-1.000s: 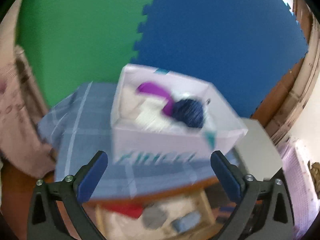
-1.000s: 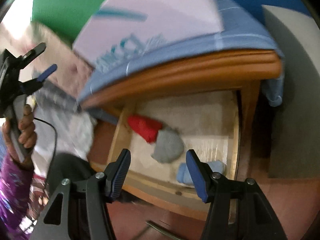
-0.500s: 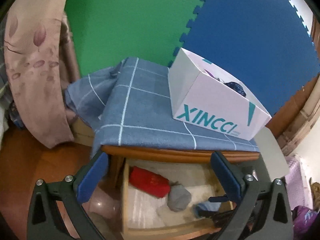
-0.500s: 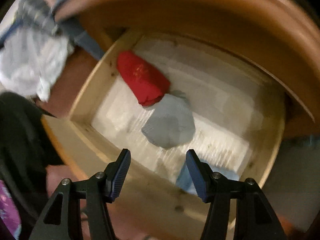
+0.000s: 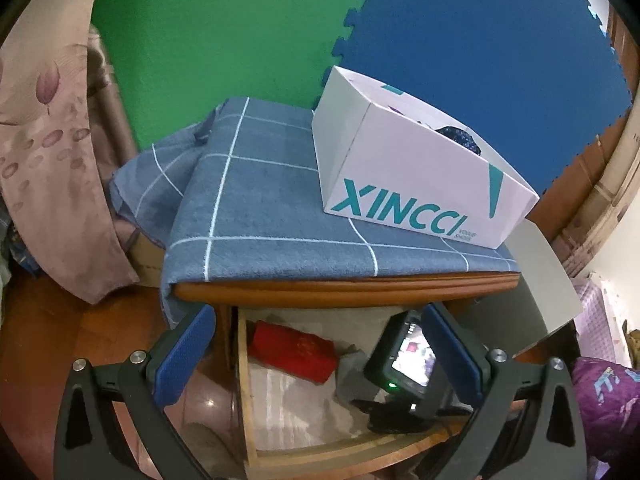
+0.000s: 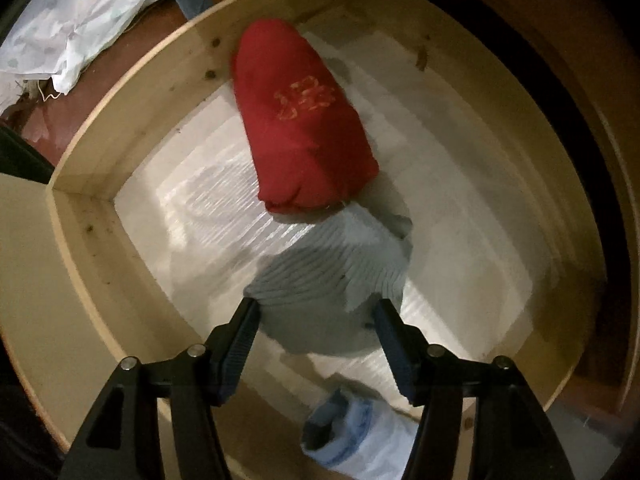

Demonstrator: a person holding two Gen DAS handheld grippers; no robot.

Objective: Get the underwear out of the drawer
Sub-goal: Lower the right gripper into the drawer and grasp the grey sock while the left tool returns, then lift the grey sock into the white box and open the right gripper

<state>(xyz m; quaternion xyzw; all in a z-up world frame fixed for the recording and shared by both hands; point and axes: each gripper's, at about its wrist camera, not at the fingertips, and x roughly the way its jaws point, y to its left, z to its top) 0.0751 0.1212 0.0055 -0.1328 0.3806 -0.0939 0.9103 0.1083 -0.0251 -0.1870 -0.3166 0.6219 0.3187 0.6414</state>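
Reaching: right gripper [image 6: 316, 320] points straight down into the open drawer [image 6: 132, 128], right over the grey rolled underwear [image 6: 332, 276].
Tool on the right: its jaws have just opened wider. The grey roll sits between the two blue pads, but they do not look like they squeeze it yet. It holds nothing.
Tool on the left: left gripper [image 5: 320, 356] hangs in front of the table, jaws wide apart, holding nothing.
What changed: a moment ago the right tool was up high, looking at the whole drawer from outside. Now it is low inside the drawer, close to the grey roll.
Where the clothes are: the grey roll is in the middle of the drawer. The red roll [image 6: 300, 128] touches it at 12 o'clock. The light blue roll [image 6: 356, 436] lies at 6 o'clock, near the front wall.
Up top: white box [image 5: 416, 172] sits on the blue checked cloth [image 5: 264, 200].
What it means: I think the grab comes next. Nothing is out of the drawer yet.
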